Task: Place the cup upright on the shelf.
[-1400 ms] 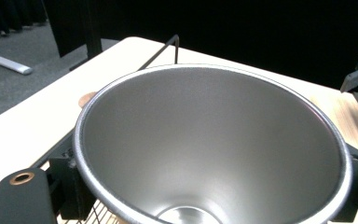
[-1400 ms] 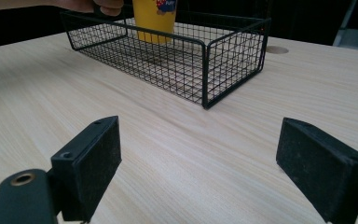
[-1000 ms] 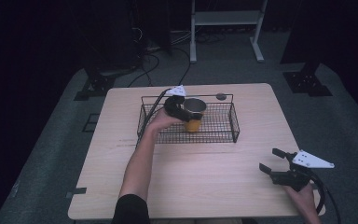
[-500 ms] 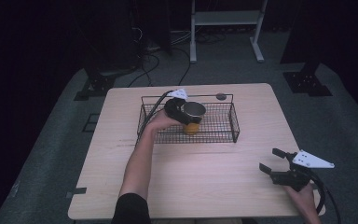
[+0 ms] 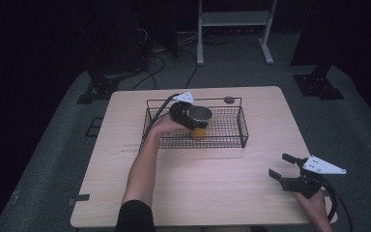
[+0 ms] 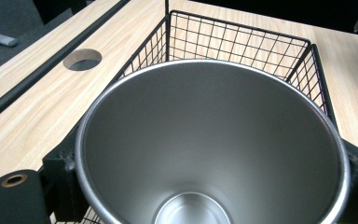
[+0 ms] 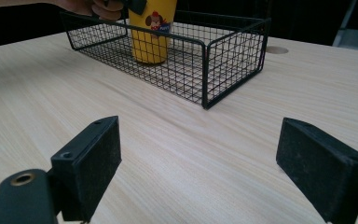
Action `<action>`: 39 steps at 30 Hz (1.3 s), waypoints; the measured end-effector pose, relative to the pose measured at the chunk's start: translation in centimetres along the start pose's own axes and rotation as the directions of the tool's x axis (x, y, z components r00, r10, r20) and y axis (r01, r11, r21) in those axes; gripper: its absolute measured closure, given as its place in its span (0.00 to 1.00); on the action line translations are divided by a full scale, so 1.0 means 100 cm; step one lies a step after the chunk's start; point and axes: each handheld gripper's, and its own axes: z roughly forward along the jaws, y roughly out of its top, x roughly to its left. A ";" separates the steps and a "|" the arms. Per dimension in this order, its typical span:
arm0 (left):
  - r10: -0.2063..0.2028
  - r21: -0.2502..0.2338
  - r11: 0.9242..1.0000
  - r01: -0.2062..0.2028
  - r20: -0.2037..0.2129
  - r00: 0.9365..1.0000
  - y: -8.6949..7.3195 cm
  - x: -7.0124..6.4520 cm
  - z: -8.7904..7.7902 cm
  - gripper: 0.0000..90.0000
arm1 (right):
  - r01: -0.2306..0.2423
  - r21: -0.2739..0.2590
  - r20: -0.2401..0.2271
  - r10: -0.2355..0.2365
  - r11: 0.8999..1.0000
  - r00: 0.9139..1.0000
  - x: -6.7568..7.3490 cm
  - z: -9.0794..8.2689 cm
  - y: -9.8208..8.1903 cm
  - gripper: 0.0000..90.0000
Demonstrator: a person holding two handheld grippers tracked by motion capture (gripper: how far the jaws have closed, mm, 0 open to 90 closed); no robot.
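A yellow cup (image 5: 198, 128) with a steel inside (image 6: 205, 158) and a cartoon picture on its side (image 7: 152, 32) stands upright in the black wire basket (image 5: 222, 137). My left gripper (image 5: 186, 114) is over the basket, shut on the cup's rim, with a jaw pressing on each side of it. My right gripper (image 5: 285, 169) rests low near the table's front right corner, open, nothing between its black pads (image 7: 91, 163).
The wire basket (image 7: 223, 60) sits at the middle back of the wooden table (image 5: 212, 188). A round cable hole (image 5: 229, 100) lies just behind it. Dark floor, cables and a white stand surround the table.
The left gripper and the cup have shifted slightly toward the back of the basket. The right gripper has stayed still.
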 end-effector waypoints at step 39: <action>0.012 0.006 1.000 -0.012 -0.060 0.998 0.005 -0.005 0.001 0.00 | 0.004 -0.002 -0.006 -0.004 1.000 1.000 0.000 -0.001 -0.001 0.14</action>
